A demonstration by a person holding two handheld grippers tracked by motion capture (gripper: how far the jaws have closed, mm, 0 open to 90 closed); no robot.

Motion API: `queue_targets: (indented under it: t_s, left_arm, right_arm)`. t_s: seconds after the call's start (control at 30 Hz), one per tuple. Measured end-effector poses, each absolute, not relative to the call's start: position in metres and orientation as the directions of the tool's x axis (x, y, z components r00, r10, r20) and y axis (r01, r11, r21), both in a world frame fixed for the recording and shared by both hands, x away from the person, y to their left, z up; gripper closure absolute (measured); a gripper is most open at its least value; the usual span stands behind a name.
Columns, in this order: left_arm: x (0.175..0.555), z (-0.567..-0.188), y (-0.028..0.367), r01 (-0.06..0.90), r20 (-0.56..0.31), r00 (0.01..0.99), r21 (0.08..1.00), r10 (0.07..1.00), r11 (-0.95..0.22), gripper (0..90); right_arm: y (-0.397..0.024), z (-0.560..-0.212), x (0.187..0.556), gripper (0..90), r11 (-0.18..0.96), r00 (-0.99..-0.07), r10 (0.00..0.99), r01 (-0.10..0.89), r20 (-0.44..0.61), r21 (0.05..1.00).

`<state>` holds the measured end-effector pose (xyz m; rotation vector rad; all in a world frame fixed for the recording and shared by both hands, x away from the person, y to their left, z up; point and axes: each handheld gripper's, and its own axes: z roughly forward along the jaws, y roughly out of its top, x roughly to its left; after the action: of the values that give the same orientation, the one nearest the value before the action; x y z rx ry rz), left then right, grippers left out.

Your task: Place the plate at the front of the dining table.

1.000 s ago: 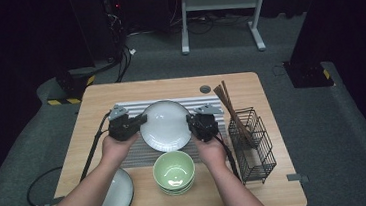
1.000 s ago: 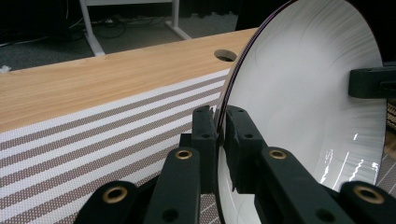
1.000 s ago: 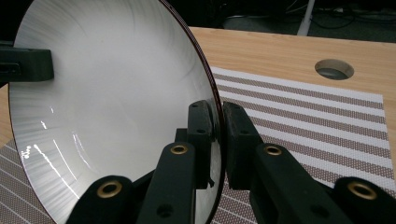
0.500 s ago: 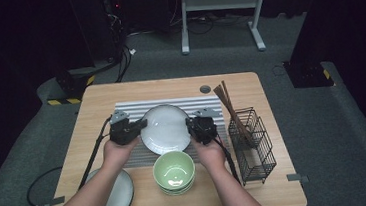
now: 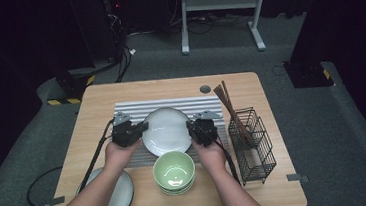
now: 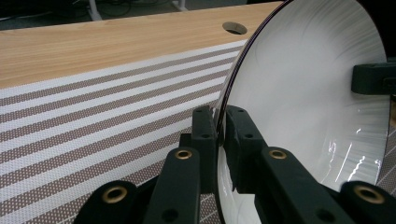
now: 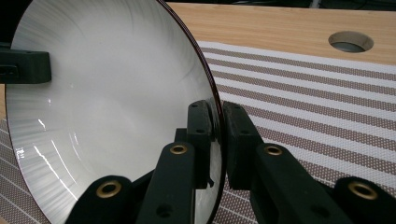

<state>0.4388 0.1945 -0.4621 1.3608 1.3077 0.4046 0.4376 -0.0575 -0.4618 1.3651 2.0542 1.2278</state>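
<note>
A round white plate (image 5: 167,129) hangs over the striped mat (image 5: 131,108), gripped on both sides. My left gripper (image 5: 142,127) is shut on its left rim, and in the left gripper view the jaws pinch the dark edge of the plate (image 6: 308,93) at the left gripper (image 6: 219,128). My right gripper (image 5: 191,128) is shut on the right rim; the right gripper view shows the plate (image 7: 107,102) clamped between the jaws of the right gripper (image 7: 215,123). The plate's near edge sits just behind a stack of green bowls (image 5: 174,171).
A grey plate (image 5: 116,199) lies at the front left of the wooden table (image 5: 169,86). A black wire basket (image 5: 253,144) with brown chopsticks (image 5: 229,104) stands at the right. A cable hole (image 5: 205,89) is at the back.
Both hands have drawn the plate slightly toward the near side of the table, closer to the green bowls. The grips are unchanged.
</note>
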Motion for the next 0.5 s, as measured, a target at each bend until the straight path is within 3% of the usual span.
queue_targets:
  t_s: [0.5]
  left_arm:
    - [0.442,-0.473,0.199,0.483,-0.441,0.291,0.834,0.849,0.268,81.8]
  right_arm:
    - [-0.051,-0.471,0.440,82.1,0.161,-0.458,0.878,0.558,0.140,0.814]
